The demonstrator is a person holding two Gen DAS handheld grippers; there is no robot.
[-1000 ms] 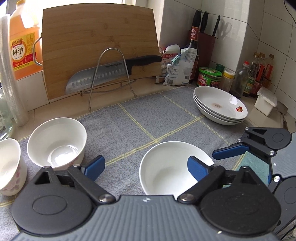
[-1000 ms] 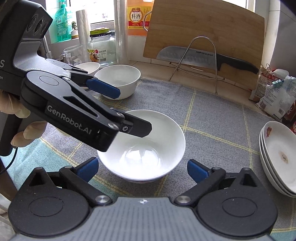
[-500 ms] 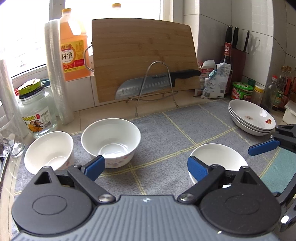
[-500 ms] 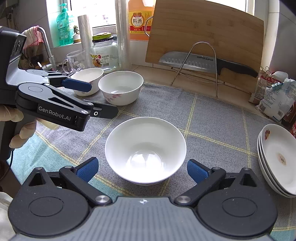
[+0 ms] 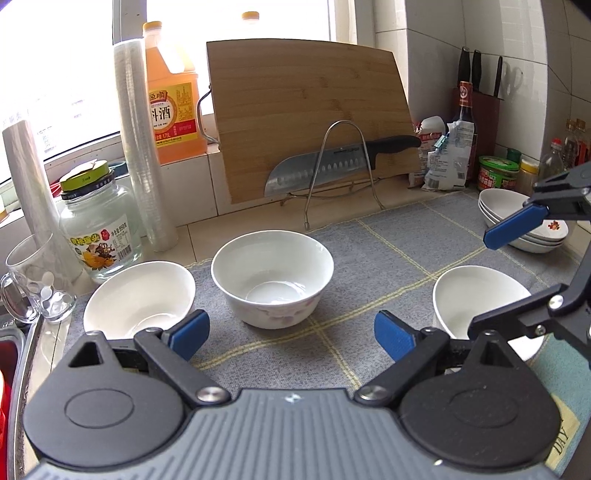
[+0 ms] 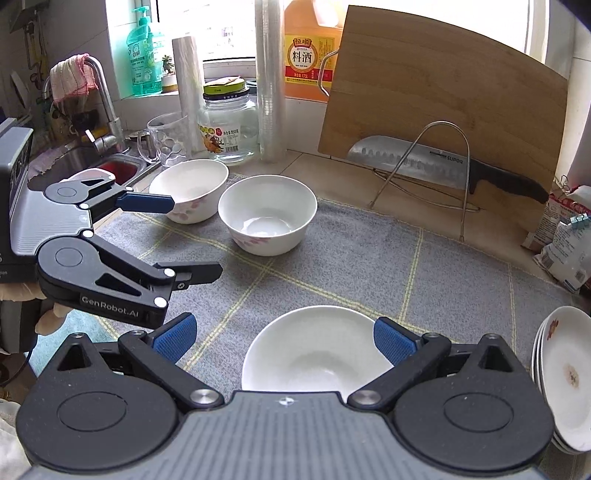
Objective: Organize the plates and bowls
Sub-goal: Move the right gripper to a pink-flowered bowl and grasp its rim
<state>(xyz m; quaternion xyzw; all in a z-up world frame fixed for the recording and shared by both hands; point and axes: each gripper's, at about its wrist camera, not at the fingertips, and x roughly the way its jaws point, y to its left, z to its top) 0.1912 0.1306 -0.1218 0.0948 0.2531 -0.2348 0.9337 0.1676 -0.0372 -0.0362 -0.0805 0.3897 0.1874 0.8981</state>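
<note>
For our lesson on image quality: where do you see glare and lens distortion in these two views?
Left wrist: the window is blown out white, and the cutting board bows from the fisheye. Right wrist: the window glares too, and the plates stretch at the edge.

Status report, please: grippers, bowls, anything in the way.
Both grippers, left and right, open and empty. Three bowls loose on mat, plates stacked. Nothing blocking.

White tiled walls (image 5: 461,29), bright window (image 5: 55,74) over the sill, steel sink (image 6: 74,158) at left
</note>
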